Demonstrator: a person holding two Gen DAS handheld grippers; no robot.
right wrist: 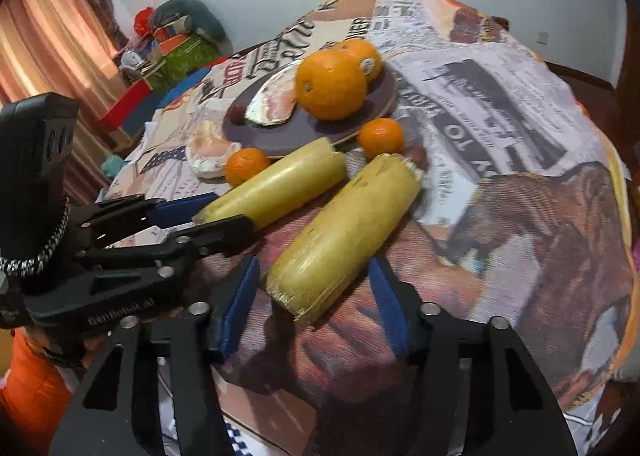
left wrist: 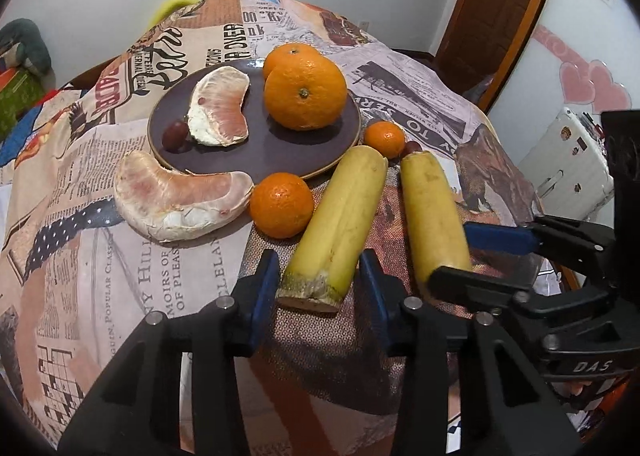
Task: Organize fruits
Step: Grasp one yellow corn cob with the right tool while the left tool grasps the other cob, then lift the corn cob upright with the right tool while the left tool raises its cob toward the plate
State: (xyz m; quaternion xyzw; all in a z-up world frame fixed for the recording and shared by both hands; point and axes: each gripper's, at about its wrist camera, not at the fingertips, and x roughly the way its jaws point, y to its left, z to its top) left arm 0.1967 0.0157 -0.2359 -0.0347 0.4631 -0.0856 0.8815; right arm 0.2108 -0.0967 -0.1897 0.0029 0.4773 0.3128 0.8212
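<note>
Two yellow banana pieces lie side by side on the tablecloth. My left gripper (left wrist: 318,276) is open with its blue pads on either side of the near end of the left banana piece (left wrist: 340,223). My right gripper (right wrist: 314,292) is open around the near end of the right banana piece (right wrist: 344,232), which also shows in the left wrist view (left wrist: 434,215). A dark purple plate (left wrist: 256,151) behind them holds two large oranges (left wrist: 306,91), a pomelo segment (left wrist: 220,107) and a grape (left wrist: 175,134). Two small mandarins (left wrist: 282,203) (left wrist: 385,138) and a second pomelo segment (left wrist: 176,199) lie on the cloth.
The round table is covered by a newspaper-print cloth (left wrist: 120,276). A white suitcase (left wrist: 568,159) and a wooden door (left wrist: 500,3) stand to the right. Boxes and cushions (right wrist: 176,43) are piled at the back left beside a curtain (right wrist: 52,39).
</note>
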